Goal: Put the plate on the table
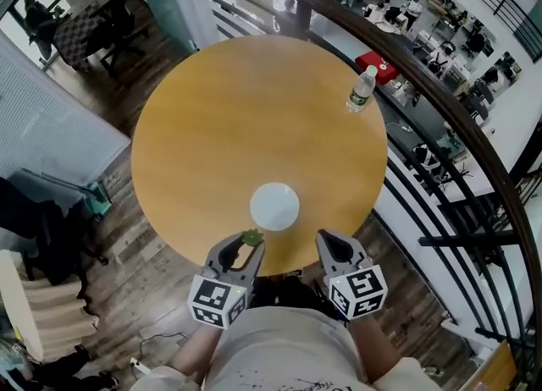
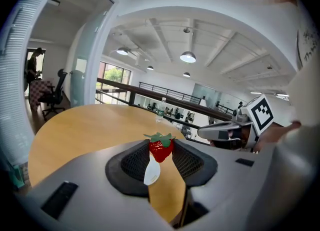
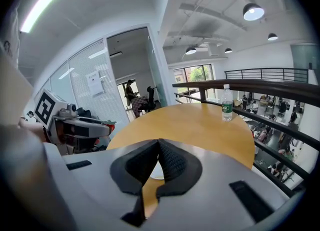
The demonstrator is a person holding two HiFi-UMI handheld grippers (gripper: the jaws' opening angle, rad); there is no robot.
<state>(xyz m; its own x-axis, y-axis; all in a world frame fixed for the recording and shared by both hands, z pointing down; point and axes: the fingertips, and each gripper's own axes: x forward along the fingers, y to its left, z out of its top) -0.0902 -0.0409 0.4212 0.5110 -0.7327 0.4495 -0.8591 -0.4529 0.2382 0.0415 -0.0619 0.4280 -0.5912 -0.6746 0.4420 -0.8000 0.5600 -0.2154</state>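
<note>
One white plate [image 1: 274, 206] lies flat on the round wooden table [image 1: 212, 118], close to the near edge and right in front of the person. Nothing is on it, and neither tool touches it. From where I stand the named job looks finished: the plate is down, level, and fully on the tabletop with no part hanging over the rim.

Just beside the plate, on its near left, the left gripper [image 1: 246, 245] has its jaws clamped on a small strawberry [image 2: 161, 148], red body pinched between the mesh pads with the green leaves sticking up above them. The berry hangs above the table edge, near the plate's rim but not over it. On the plate's near right, the right gripper [image 1: 326, 239] has its jaws closed tip to tip with nothing between them; in its own view the plate shows only as a pale sliver beyond the jaws.

My guess is that what remains lies outside the stated task: the strawberry looks meant for the plate, and it has not been set down yet. The right gripper has nothing to do at present.

Farther out, a clear water bottle [image 1: 362, 90] with a green label stands upright at the far right edge of the table, well apart from the plate. A dark railing [image 1: 440, 110] curves past behind it.
</note>
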